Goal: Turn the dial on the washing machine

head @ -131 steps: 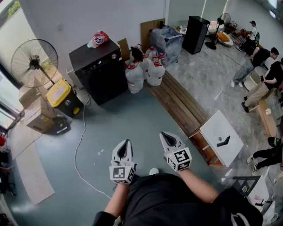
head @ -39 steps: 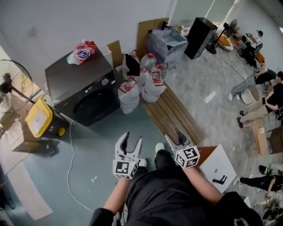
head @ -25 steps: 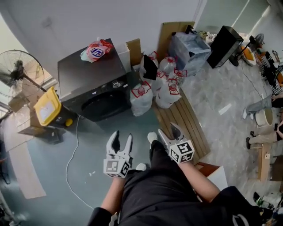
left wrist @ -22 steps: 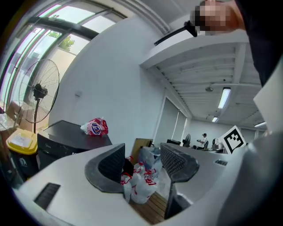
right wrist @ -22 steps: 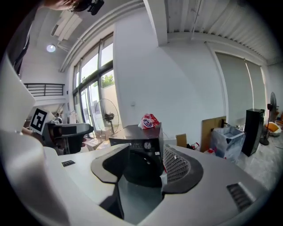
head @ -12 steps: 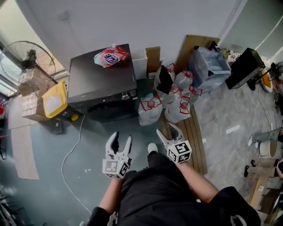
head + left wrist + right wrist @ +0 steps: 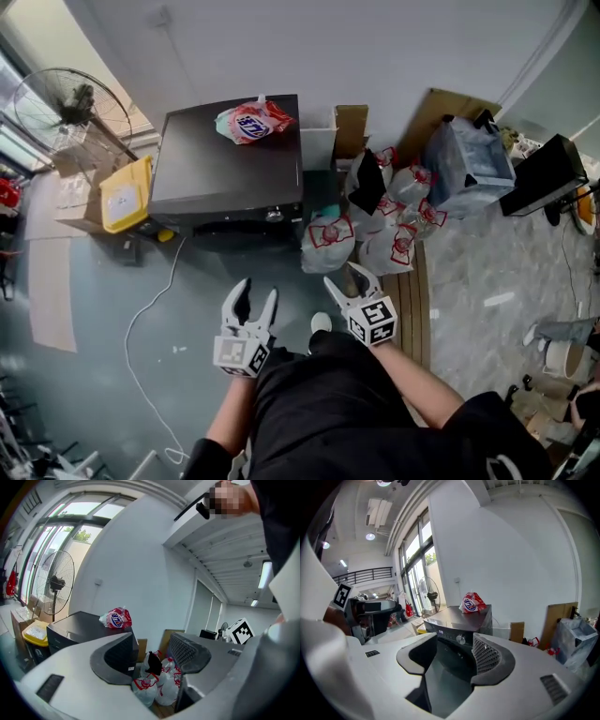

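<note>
The washing machine [image 7: 225, 169] has a dark, smooth, slightly glossy casing. The bag [image 7: 255, 122] on it is shiny plastic

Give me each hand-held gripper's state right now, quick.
Left hand-held gripper: open, holding nothing.
Right hand-held gripper: open, holding nothing.

Black short-sleeved shirt [image 7: 328, 412]; white left tongs [image 7: 257, 290] and right tongs [image 7: 342, 274], dark-padded, with black-and-white marker cubes [image 7: 242, 355].

Black front-loading washing machine [image 7: 230, 173] stands against the white wall; its round silver dial [image 7: 461, 639] sits on the front control panel
</note>
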{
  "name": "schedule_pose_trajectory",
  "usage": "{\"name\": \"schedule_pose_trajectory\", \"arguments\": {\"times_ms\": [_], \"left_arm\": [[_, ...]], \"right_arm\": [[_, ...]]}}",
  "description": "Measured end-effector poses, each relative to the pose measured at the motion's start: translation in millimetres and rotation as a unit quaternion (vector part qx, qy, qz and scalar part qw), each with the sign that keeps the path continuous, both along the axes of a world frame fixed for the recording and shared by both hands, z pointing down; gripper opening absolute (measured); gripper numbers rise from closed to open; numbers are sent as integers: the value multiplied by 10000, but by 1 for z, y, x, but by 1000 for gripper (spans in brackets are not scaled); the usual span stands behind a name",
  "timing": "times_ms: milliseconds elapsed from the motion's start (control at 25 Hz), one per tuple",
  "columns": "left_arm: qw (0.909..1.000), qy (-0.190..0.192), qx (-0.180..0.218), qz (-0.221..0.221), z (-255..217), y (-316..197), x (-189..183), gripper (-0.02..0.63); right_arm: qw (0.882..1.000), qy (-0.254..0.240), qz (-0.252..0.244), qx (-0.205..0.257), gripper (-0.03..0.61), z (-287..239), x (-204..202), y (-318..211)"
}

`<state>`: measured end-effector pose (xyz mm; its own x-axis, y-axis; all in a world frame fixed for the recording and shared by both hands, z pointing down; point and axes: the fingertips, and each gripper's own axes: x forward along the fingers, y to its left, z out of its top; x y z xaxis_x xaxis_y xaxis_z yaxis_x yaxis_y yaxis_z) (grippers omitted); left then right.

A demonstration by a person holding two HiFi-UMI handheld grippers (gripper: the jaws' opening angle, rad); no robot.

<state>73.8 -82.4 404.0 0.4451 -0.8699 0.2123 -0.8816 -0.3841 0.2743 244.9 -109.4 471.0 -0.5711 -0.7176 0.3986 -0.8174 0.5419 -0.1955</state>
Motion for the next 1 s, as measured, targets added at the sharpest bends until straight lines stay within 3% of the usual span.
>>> {"name": "schedule_pose_trajectory", "arguments": {"times_ms": [160,280,480,1000], "left_arm": [[9998,34,-58,-185,3,-12,-1,225],[9997,49,-73,-221,5,-13,-6,225],[9997,96,-137,-162,23,-24,-18,225],[9998,104,-156,-24,63,-64,-54,225]], "right_arm": [[9995,57,-249,-193,209,21,-10,-16],[9991,-32,-143,-394,210,30,-20,-32],[9997,-53,80,-227,209,32,-44,-77],[9977,545,-147,-371,210,111,-123,-128]]}}
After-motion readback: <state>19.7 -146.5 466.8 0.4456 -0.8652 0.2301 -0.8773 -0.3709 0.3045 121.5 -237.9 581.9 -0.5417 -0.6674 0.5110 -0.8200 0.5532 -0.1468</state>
